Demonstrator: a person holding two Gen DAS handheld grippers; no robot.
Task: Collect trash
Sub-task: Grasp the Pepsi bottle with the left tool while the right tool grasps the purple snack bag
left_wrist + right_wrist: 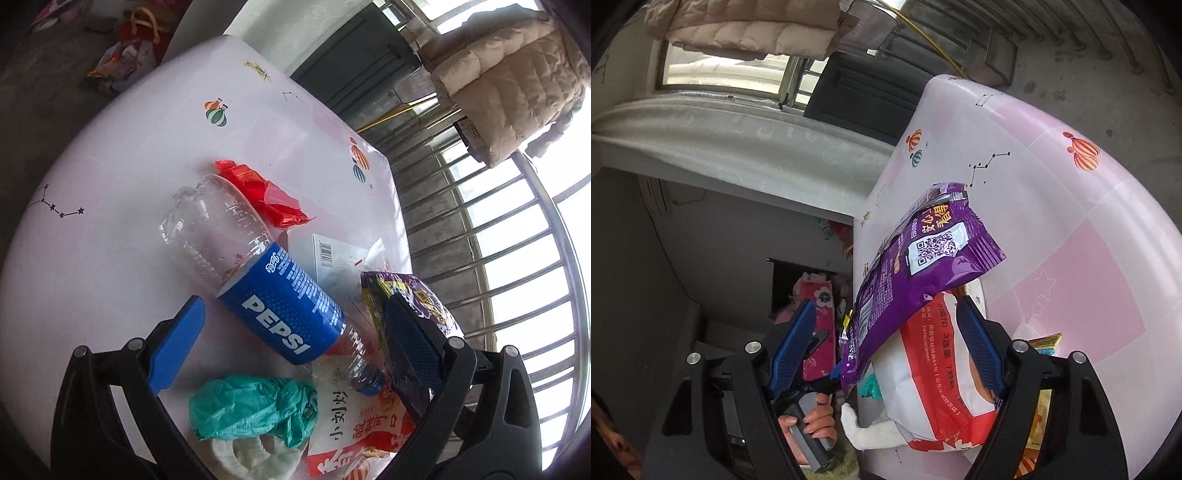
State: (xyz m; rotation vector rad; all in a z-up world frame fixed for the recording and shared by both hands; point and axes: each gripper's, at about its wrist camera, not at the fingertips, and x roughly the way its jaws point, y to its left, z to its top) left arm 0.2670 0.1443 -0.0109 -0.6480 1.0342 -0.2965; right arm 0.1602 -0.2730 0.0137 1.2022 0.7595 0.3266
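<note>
Both my grippers stand open: left gripper straddles the clear blue-labelled Pepsi bottle lying on the pink tablecloth; right gripper brackets the purple snack bag.

Both hand-held grippers, left and right, jaws wide apart.

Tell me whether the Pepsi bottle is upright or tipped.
Tipped: the Pepsi bottle lies on its side on the table, blue cap nearest the camera.
</note>
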